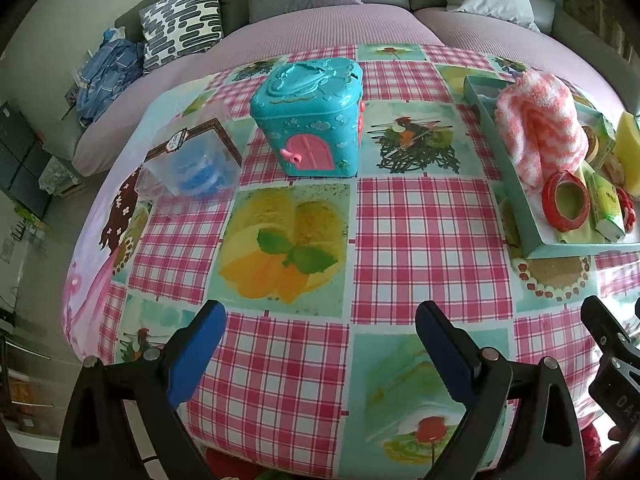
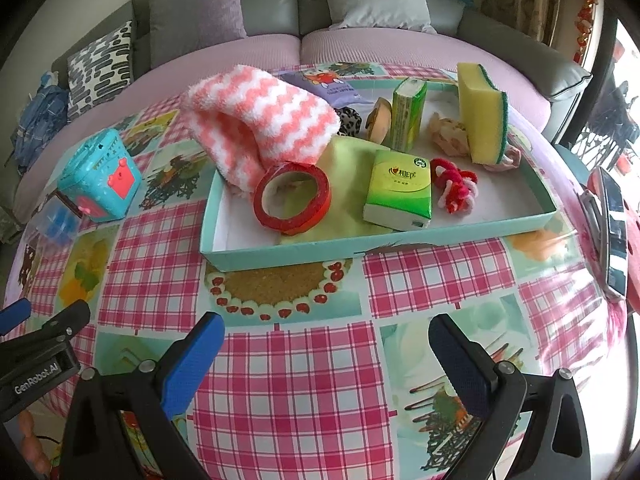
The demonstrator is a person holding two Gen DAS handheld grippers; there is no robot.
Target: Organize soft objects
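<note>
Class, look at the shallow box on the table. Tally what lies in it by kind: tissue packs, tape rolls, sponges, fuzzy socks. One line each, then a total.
Tissue packs: 2, one lying flat, one standing
Tape rolls: 2, one red, one tan
Sponges: 1
Fuzzy socks: 1
Total: 6

Ahead of my left gripper (image 1: 320,344) the tablecloth (image 1: 432,236) lies bare up to the turquoise toy box (image 1: 308,120) and the clear tub (image 1: 192,160). My right gripper (image 2: 326,354) has bare cloth up to the tray (image 2: 280,256) wall. Inside, the red tape roll (image 2: 292,200), tissue pack (image 2: 400,192) and fuzzy sock (image 2: 260,120) crowd the near side (bare floor shows at the right end).
</note>
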